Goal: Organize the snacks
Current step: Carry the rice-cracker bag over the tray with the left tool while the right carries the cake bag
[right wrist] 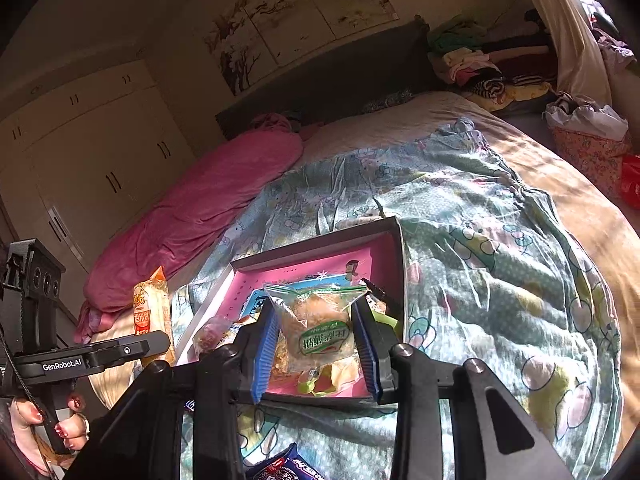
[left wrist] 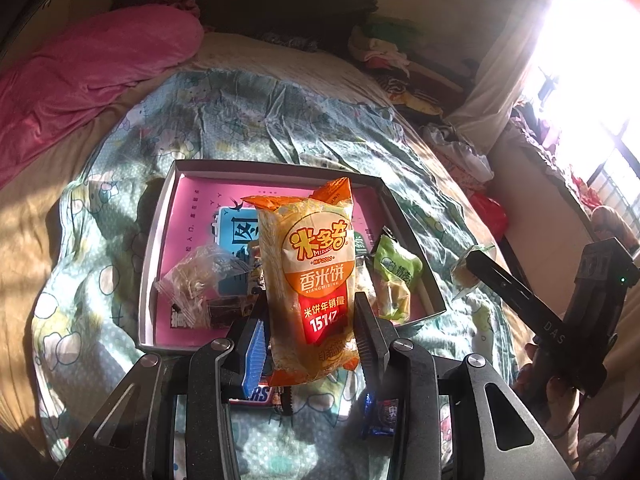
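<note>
My left gripper (left wrist: pixel 310 330) is shut on an orange rice-cracker packet (left wrist: pixel 310 276) and holds it upright above the near edge of an open box with a pink floor (left wrist: pixel 184 216). The same packet also shows in the right wrist view (right wrist: pixel 150 312). My right gripper (right wrist: pixel 316 344) is shut on a clear zip bag with a green label (right wrist: pixel 320 328), above the box (right wrist: pixel 332 264). Inside the box lie a clear bag (left wrist: pixel 200 276), a dark wrapper (left wrist: pixel 224 312) and a green packet (left wrist: pixel 394 276).
The box rests on a rumpled cartoon-print quilt (left wrist: pixel 280 120) on a bed. A Snickers bar (left wrist: pixel 252 394) and a blue wrapper (left wrist: pixel 380 416) lie on the quilt near me. A pink blanket (left wrist: pixel 80 76) lies far left. Clothes pile (right wrist: pixel 480 60) sits beyond the bed.
</note>
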Demonstrator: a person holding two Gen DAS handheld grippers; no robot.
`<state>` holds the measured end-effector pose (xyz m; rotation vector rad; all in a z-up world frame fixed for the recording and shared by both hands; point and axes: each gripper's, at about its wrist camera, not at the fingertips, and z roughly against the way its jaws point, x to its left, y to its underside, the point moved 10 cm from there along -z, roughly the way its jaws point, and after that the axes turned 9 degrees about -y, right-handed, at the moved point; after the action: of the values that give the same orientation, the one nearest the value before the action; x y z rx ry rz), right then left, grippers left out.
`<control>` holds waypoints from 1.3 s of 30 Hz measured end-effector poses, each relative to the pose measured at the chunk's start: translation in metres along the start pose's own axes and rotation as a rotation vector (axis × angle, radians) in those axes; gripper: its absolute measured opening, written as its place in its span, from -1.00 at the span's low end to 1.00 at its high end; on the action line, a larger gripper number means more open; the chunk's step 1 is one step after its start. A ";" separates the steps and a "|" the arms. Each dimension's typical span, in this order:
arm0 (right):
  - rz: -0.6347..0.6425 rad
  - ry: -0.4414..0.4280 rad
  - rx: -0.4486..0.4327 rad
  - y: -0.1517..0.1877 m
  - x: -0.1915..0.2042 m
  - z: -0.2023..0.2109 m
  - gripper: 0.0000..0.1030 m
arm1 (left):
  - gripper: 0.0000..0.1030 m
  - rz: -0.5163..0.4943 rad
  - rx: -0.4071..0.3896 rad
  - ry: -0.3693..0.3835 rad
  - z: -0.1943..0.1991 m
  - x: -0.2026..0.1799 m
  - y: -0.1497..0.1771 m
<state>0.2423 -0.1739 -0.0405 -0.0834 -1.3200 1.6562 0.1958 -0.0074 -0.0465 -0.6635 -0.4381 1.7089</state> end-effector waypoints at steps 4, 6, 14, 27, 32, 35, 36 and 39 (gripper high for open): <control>-0.008 0.007 0.002 0.000 -0.003 -0.002 -0.28 | -0.21 -0.007 0.003 -0.012 -0.008 -0.003 -0.003; -0.013 0.009 0.003 0.000 -0.005 -0.002 -0.28 | -0.21 -0.009 0.004 -0.016 -0.012 -0.004 -0.004; -0.026 0.017 0.011 0.002 -0.011 -0.007 -0.28 | -0.21 -0.032 0.020 -0.034 -0.031 -0.011 -0.002; -0.052 0.031 0.021 0.005 -0.018 -0.013 -0.28 | -0.21 -0.066 0.047 -0.066 -0.056 -0.015 0.000; -0.037 0.042 0.026 0.005 -0.018 -0.015 -0.28 | -0.21 -0.073 0.052 -0.074 -0.062 -0.016 0.000; -0.037 0.043 0.032 0.006 -0.019 -0.018 -0.28 | -0.21 -0.079 0.059 -0.076 -0.066 -0.017 0.003; -0.039 0.042 0.034 0.007 -0.020 -0.018 -0.28 | -0.21 -0.081 0.063 -0.077 -0.068 -0.017 0.003; -0.045 0.042 0.040 0.009 -0.021 -0.021 -0.28 | -0.21 -0.085 0.070 -0.078 -0.071 -0.018 0.006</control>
<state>0.2598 -0.1734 -0.0658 -0.0637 -1.2485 1.6337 0.2396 -0.0304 -0.1014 -0.5220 -0.4530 1.6653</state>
